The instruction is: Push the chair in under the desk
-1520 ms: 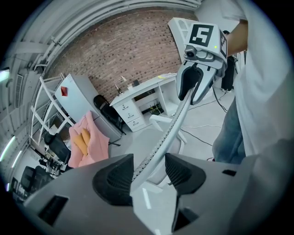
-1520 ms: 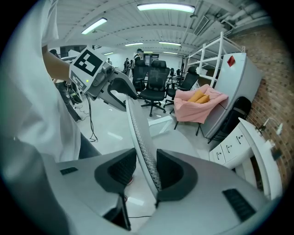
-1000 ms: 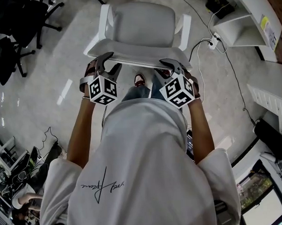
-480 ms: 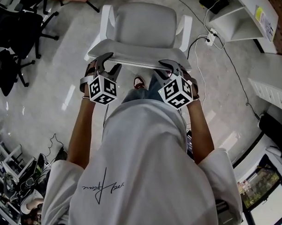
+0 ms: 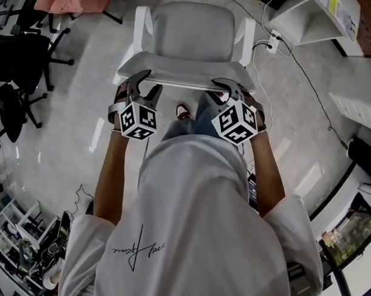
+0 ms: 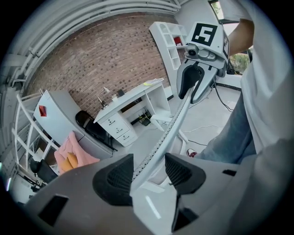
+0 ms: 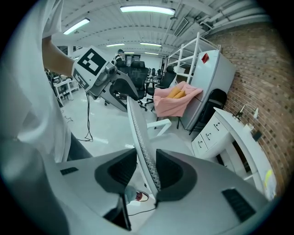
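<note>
A white office chair stands in front of me, its backrest nearest. My left gripper straddles the backrest's top edge at its left end, and my right gripper does so at its right end. In the left gripper view the backrest edge runs between the pads of the left gripper and fills the gap. The right gripper holds the mesh edge the same way. The white desk stands against the brick wall, also seen as the desk in the right gripper view.
A white desk unit sits at the upper right with a power strip and cables on the floor. Black office chairs stand at the left. A pink cloth hangs on a chair beside a grey cabinet.
Both grippers keep the same hold on the backrest. The floor, cables and black chairs have shifted in the head view, so the chair and I have moved and turned slightly.
</note>
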Motion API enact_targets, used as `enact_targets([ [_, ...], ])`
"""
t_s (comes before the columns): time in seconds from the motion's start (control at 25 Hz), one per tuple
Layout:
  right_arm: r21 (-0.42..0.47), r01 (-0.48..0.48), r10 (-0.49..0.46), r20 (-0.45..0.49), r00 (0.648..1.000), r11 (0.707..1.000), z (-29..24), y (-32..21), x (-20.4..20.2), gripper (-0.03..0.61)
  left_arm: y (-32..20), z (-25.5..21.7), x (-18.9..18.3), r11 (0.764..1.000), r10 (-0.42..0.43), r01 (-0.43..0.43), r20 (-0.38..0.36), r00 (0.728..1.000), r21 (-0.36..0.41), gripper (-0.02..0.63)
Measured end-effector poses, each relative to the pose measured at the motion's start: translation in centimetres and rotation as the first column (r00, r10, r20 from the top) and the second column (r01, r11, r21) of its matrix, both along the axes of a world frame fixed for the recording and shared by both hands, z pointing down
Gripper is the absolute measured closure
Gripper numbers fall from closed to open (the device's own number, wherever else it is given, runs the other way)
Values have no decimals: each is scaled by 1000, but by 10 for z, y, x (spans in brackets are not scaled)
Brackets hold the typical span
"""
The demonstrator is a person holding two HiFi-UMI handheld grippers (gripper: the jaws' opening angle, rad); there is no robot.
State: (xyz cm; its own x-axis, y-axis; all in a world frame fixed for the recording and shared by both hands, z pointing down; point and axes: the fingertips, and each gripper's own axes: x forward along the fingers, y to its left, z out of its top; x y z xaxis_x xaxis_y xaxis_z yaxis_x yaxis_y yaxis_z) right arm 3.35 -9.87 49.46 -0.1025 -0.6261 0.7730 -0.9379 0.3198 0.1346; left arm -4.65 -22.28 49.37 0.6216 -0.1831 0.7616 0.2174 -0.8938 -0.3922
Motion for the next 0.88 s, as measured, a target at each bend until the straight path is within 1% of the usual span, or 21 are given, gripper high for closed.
enact_targets([
  [0.36,-4,-41,41,6,999,999,1,9,33,428,6,1,36,998,55,-55,4,998,3,403],
  [0.76,16,-78,79,-17,997,997,1,13,65,428,8,2,74,996,92,-92,0,996,6,403],
  [0.88,13,-87,87,-9,996,996,1,14,75,428,7,2,85,994,105,-105,-7,994,10,403],
])
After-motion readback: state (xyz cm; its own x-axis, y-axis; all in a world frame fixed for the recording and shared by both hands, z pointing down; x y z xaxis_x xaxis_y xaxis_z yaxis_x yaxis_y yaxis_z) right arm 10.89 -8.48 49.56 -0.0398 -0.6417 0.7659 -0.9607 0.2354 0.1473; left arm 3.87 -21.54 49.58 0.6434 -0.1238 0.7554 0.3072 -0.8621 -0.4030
